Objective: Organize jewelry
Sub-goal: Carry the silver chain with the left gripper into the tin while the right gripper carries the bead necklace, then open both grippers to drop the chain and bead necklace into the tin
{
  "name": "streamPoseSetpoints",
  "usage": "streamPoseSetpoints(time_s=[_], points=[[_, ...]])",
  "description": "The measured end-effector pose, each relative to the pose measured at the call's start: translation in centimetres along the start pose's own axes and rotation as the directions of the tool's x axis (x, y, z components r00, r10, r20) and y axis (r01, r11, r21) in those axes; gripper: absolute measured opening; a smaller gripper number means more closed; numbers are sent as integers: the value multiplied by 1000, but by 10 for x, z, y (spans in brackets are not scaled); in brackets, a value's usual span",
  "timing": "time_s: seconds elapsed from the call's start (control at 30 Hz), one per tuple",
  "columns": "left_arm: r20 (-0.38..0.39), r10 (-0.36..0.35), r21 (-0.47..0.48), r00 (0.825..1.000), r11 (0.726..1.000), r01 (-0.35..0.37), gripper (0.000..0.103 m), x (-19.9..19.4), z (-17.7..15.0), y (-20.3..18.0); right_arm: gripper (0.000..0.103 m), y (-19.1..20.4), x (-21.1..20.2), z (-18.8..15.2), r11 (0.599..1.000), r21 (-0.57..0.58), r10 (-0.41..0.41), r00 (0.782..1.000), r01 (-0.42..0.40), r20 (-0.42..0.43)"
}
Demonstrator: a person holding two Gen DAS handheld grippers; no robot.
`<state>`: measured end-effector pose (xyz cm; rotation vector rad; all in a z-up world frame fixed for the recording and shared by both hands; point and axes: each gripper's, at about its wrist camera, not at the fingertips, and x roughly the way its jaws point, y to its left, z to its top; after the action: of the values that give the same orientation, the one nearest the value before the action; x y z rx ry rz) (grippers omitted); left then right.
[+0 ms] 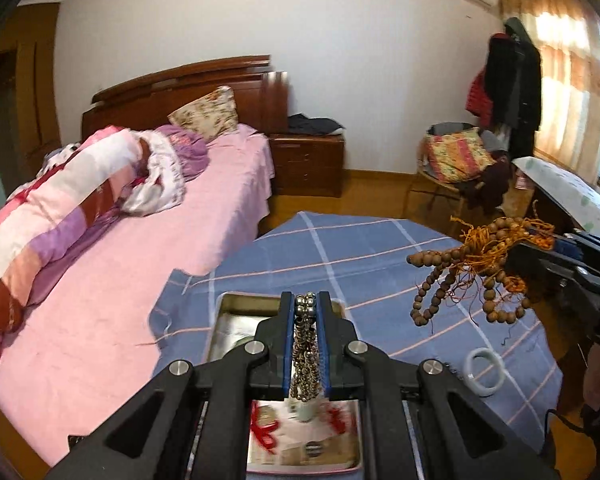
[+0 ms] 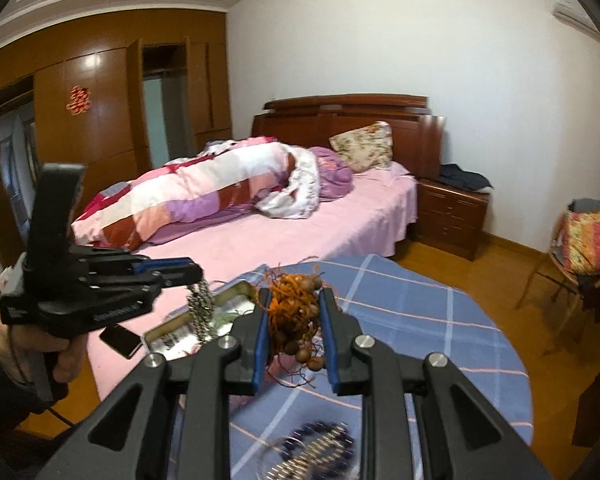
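Note:
My left gripper (image 1: 305, 300) is shut on a silver bead chain (image 1: 306, 354) that hangs between its blue pads above a metal tin box (image 1: 224, 328). In the right wrist view the left gripper (image 2: 198, 270) holds the chain (image 2: 201, 312) dangling over the tin (image 2: 240, 290). My right gripper (image 2: 294, 298) is shut on a bundle of brown wooden beads with orange cord (image 2: 298, 320). The bundle (image 1: 472, 268) hangs in the air at the right of the left wrist view, above the blue checked tablecloth (image 1: 360, 256).
A white jade bangle (image 1: 485, 372) lies on the cloth at the right. A dark blue bead bracelet with a silver spring band (image 2: 320, 444) lies near the front. A black phone (image 2: 120, 340) sits left of the tin. A pink bed (image 1: 100, 280) stands beside the table.

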<state>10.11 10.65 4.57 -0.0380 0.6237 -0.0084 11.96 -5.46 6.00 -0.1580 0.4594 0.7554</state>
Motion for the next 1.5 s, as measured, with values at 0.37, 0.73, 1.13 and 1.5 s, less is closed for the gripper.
streamPoseSetpoints(time_s=[0.37,0.73,1.13,1.5], points=[[-51,53,-60,997,997,-56,9,10,-21,45,25,52,51,-11,993,-67,86,992,-92,-93],[-139,64,-51,988,996,-72,9,32,-54,50,26,71,84,-48,988,-70,118,967,-137,-227],[-185,54,-39,981,997,-62,10,44,-68,46,31,68,100,-62,992,-38,102,954,-117,-282],[-209,52,-38,977,997,-62,19,45,-71,45,62,65,94,-61,993,-14,112,960,-120,-256]])
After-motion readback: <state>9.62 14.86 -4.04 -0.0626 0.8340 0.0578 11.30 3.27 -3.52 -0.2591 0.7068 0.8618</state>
